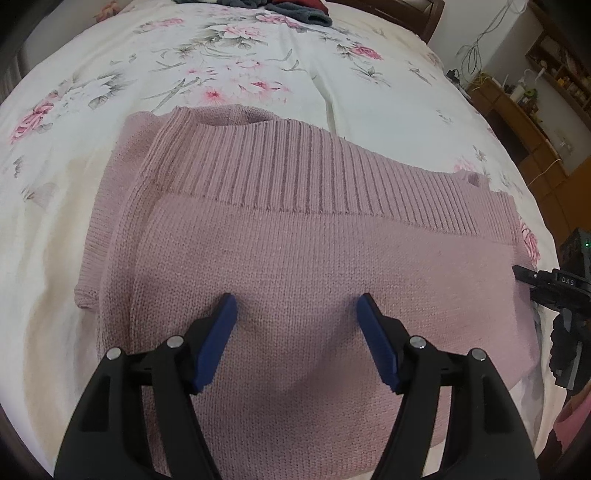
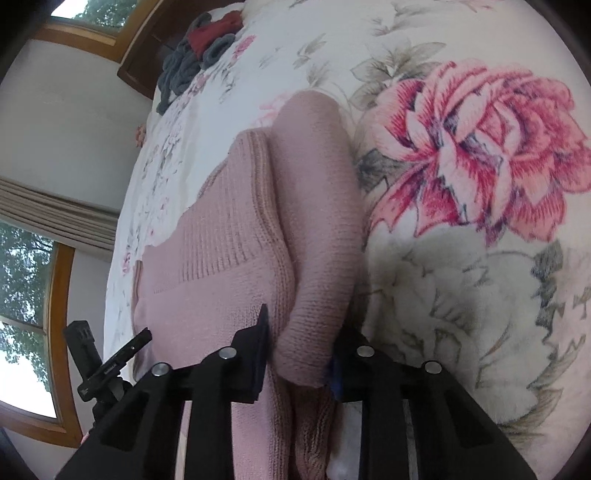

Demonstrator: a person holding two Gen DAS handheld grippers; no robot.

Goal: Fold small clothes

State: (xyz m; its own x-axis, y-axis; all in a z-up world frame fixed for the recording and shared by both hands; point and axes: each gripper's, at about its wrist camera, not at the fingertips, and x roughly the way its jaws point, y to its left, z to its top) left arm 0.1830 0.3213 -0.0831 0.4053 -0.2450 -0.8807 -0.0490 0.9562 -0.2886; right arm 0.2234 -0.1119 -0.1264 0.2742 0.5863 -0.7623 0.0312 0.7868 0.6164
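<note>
A pink knit sweater [image 1: 295, 240] lies folded on the floral bedsheet [image 1: 221, 66], its ribbed hem band across the top of the fold. My left gripper [image 1: 298, 314] hovers open just over the sweater's near middle, blue pads [image 1: 221, 332] wide apart with nothing between them. The right gripper [image 1: 543, 284] shows at the sweater's right edge. In the right wrist view, my right gripper [image 2: 299, 343] has its fingers on either side of a thick rolled fold of the sweater [image 2: 314, 221], which fills the gap. A black part of the left gripper [image 2: 110, 363] shows at lower left.
A pile of dark grey and red clothes [image 1: 295, 11] [image 2: 199, 51] lies at the far end of the bed. Wooden shelves and cables [image 1: 535, 103] stand beyond the bed's right side. A wood-framed window [image 2: 26, 295] and curtain are on the left wall.
</note>
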